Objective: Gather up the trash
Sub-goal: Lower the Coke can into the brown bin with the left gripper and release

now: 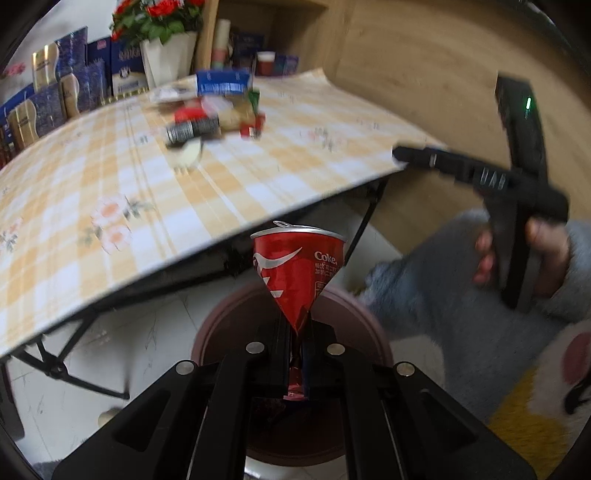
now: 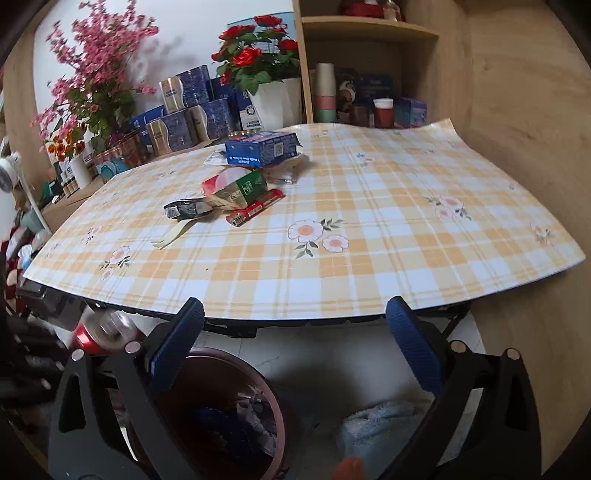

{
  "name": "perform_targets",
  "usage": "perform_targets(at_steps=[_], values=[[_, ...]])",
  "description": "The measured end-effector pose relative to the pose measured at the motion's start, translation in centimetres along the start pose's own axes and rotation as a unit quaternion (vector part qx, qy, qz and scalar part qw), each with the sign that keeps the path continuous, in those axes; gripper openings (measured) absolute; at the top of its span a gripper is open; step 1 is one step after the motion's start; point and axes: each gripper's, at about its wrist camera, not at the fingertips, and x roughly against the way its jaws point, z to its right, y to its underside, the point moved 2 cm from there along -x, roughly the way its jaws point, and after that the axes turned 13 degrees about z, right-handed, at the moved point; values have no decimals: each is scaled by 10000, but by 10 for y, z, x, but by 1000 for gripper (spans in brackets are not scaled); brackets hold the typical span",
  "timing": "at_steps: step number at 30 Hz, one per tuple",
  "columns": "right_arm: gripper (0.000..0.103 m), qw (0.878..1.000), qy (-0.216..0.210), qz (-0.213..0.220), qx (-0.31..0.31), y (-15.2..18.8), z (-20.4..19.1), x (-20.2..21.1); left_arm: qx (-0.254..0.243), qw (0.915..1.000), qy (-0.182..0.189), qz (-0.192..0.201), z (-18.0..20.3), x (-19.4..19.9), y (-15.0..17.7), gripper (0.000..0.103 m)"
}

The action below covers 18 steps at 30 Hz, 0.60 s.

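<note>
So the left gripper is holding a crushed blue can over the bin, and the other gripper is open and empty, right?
Not quite: the can is red, not blue, as the left wrist view shows. The rest holds: the left gripper pinches the crushed can above the bin, and the right gripper is open and empty.

Glossy metal, matt plastic, smooth printed sheet, pale wood.

The crushed can [image 1: 295,273] is thin creased metal, red-lacquered and shiny, with a bare silvery rim. The left gripper [image 1: 299,354] is matt black plastic with bright metal bolts; the right gripper [image 2: 295,350] has ribbed blue pads [image 2: 415,350]. The counter [image 2: 369,266] wears a smooth, faintly glossy checked sheet. The bin [image 2: 273,398] looks smooth dark-red plastic. The shelf [image 2: 369,27] is pale matt wood grain.
</note>
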Motion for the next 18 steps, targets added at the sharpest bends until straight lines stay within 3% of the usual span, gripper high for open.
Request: perform_targets(at_steps=[4, 8, 18], values=[[97, 9999, 45, -82, -51, 3, 1, -5, -219, 9990, -89, -366, 5, -15, 12, 5], [97, 9999, 30, -103, -63, 3, 0, -6, -110, 9972, -190, -713, -4, -30, 21, 5], [97, 9997, -19, -192, -154, 6, 2, -9, 153, 9961, -267, -831, -16, -34, 25, 5]])
